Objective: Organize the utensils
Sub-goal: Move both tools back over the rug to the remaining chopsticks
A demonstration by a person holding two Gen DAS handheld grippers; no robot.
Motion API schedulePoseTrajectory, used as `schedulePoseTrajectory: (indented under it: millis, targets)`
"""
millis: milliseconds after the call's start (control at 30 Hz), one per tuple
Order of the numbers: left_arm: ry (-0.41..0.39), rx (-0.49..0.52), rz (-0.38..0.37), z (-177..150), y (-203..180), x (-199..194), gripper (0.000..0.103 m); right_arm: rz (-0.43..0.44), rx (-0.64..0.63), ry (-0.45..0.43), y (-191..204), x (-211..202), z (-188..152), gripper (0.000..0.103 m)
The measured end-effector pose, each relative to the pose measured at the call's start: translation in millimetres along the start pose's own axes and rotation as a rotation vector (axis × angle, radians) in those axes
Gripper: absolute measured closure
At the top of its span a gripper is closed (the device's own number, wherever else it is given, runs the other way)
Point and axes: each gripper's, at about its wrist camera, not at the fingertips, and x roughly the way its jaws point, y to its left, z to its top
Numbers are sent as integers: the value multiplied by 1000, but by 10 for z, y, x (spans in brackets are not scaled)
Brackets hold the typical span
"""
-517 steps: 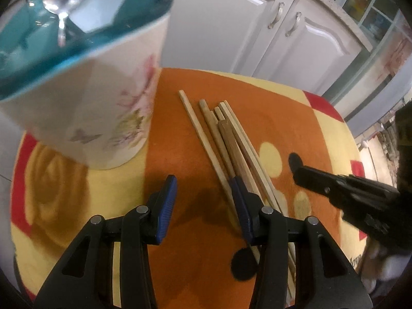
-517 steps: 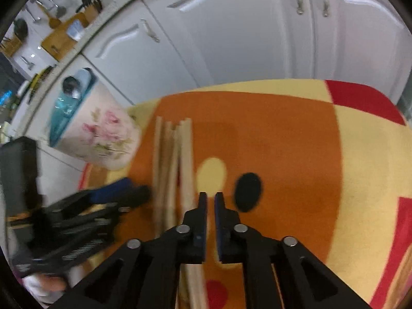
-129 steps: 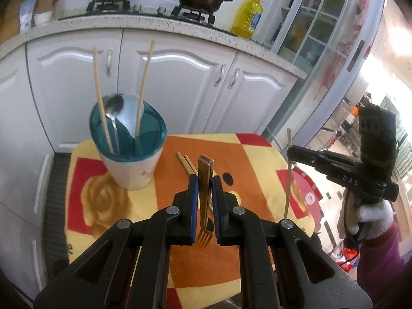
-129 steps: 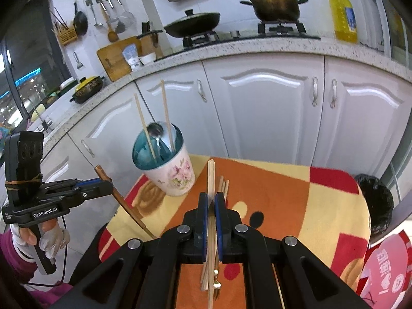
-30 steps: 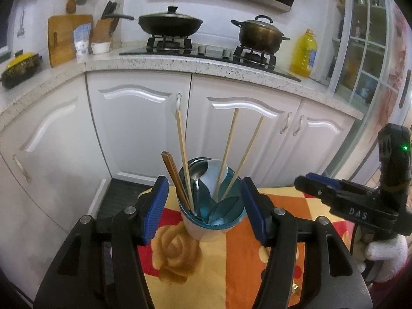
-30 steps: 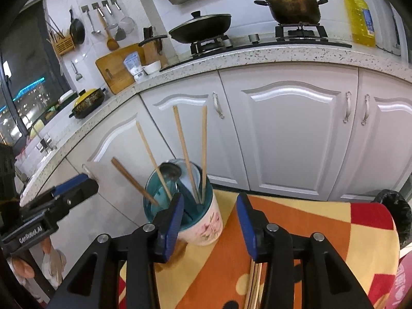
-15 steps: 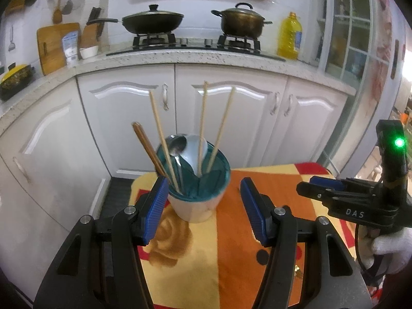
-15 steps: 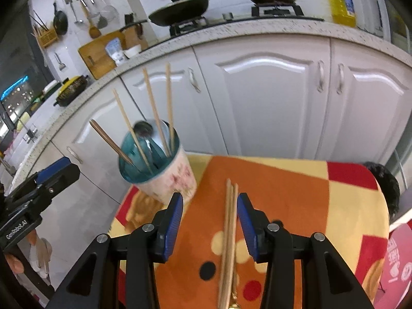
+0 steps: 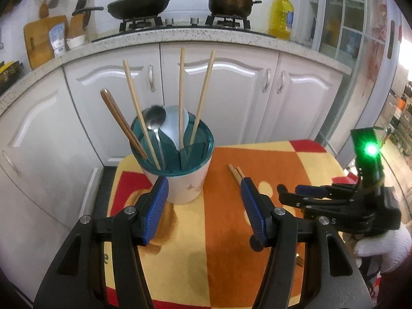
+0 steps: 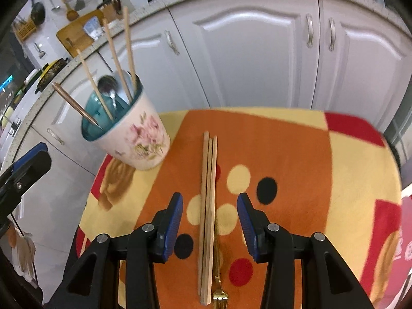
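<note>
Both my hand-held grippers are spread wide, holding nothing: right (image 10: 209, 217) straddling the chopsticks (image 10: 208, 206) lying bundled on the table (image 10: 309, 170), left (image 9: 204, 206) before the cup (image 9: 180, 172). Closing here might pinch several sticks together, or catch the fork (image 10: 219, 293) lying beside them.

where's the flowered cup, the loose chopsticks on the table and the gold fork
flowered cup (image 10: 140, 141): right wrist view, on its painted side wall
loose chopsticks (image 10: 209, 206): right wrist view, mid-length of the bundle lying on the cloth
gold fork (image 10: 219, 301): right wrist view, on its tines at the bottom edge
</note>
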Motion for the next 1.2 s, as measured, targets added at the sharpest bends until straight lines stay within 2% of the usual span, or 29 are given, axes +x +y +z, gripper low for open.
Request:
schedulePoseTrajectory:
  millis: [200, 333, 500, 633, 700, 800, 933, 1200]
  targets:
    - [41, -8, 2, -148, 37, 144, 45, -30, 27, 40, -117, 226, -46, 61]
    - [95, -28, -4, -266, 76, 290, 45, -59, 2, 64, -108, 345, -61, 61]
    - [126, -38, -16, -326, 71, 399, 45, -49, -28, 95, -62, 486, -62, 72]
    - [141, -34, -21, -342, 56, 456, 45, -52, -67, 102, -15, 589, -67, 76]
    - [147, -38, -23, -347, 67, 485, 45, -82, -84, 91, -26, 580, -60, 76]
    - [157, -47, -26, -350, 84, 528, 45, -207, -65, 76, -196, 504, -29, 76]
    - [174, -58, -48, -344, 66, 602, 45, -147, 40, 56, -461, 371, -33, 76]
    - [209, -51, -110, -320, -133, 796, 45, -102, -11, 46, -423, 349, 51, 76]
